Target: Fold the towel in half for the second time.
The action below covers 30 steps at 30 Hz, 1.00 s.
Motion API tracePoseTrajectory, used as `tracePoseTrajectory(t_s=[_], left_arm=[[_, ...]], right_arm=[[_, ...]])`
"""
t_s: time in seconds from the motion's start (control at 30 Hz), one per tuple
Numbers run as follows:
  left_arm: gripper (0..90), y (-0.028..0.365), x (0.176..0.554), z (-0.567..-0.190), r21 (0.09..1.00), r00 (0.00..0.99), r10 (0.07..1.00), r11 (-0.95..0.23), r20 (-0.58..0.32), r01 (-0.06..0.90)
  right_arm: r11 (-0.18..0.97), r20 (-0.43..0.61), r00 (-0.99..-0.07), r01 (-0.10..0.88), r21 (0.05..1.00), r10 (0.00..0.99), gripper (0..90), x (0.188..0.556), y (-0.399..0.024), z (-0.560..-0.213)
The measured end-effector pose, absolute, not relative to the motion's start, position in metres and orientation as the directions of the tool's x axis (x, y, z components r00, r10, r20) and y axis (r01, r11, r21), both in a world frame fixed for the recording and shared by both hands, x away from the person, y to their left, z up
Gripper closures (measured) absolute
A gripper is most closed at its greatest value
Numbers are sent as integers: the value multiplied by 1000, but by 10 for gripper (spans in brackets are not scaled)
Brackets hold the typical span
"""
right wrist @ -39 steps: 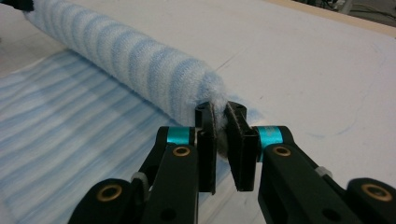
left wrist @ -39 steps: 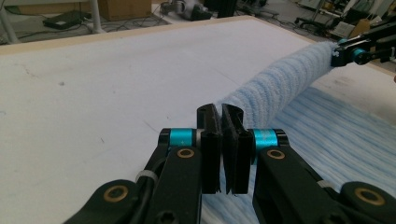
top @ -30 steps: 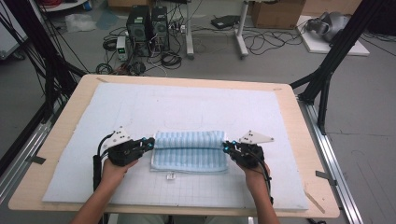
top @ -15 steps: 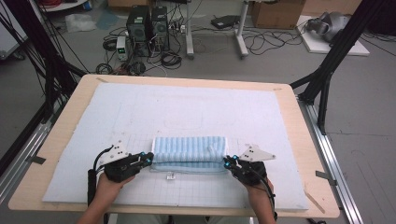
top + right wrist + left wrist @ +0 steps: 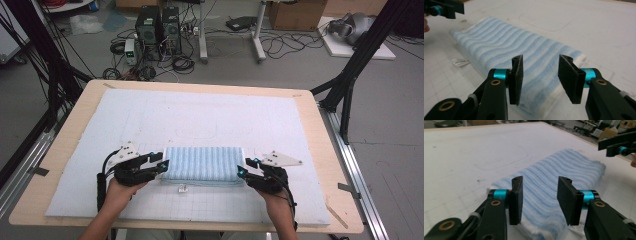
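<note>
While my left tool [image 5: 163,165] and right tool [image 5: 241,171] have just been opening — jaws now parted, gripping nothing — the folded towel [image 5: 202,165] lies between them.

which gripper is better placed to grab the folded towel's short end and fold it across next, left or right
Neither clearly; slightly the left. The left gripper and right gripper have both just opened, each at one short end of the blue striped towel. The left sits closer against its edge.

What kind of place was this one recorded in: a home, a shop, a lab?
Most likely a lab or workshop rigged for recording: computer towers and loose cables on a bare floor, black frame struts around a wooden table with a white gridded mat.
</note>
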State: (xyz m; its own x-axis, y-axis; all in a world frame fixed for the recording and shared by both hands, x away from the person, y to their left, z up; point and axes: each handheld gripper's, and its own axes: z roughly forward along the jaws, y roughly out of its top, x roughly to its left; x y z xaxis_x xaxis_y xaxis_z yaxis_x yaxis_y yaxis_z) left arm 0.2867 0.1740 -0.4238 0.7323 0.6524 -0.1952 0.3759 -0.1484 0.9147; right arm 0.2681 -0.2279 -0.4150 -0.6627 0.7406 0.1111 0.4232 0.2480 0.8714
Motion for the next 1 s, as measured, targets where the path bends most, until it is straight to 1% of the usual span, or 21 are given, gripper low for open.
tracePoseTrajectory(t_s=[0.17, 0.27, 0.37, 0.53, 0.67, 0.73, 0.8, 0.87, 1.0], left_arm=[[644, 155, 294, -435, 883, 760, 622, -234, -186, 407], [687, 153, 293, -443, 862, 774, 607, -282, -179, 421], [696, 151, 294, -449, 834, 775, 613, -338, -158, 437], [713, 149, 293, -450, 819, 786, 606, -386, -122, 424], [717, 151, 294, -447, 811, 784, 607, -387, -134, 438], [702, 152, 297, -444, 820, 771, 619, -359, -148, 445], [665, 155, 303, -441, 837, 753, 641, -325, -147, 440], [648, 159, 312, -438, 851, 727, 668, -280, -161, 445], [632, 164, 331, -434, 862, 678, 717, -233, -161, 450]], right_arm=[[322, 89, -695, 438, 839, 714, 557, 280, -203, -422], [388, 75, -722, 453, 803, 688, 571, 281, -194, -432], [447, 46, -742, 451, 772, 669, 576, 280, -191, -440], [485, 11, -760, 425, 764, 650, 577, 276, -193, -443], [477, 30, -768, 427, 769, 640, 576, 272, -197, -444], [469, 47, -773, 431, 771, 633, 561, 272, -200, -442], [433, 76, -773, 430, 792, 630, 559, 274, -204, -438], [374, 114, -764, 433, 821, 635, 560, 279, -210, -434], [337, 108, -731, 434, 835, 674, 575, 295, -218, -427]])
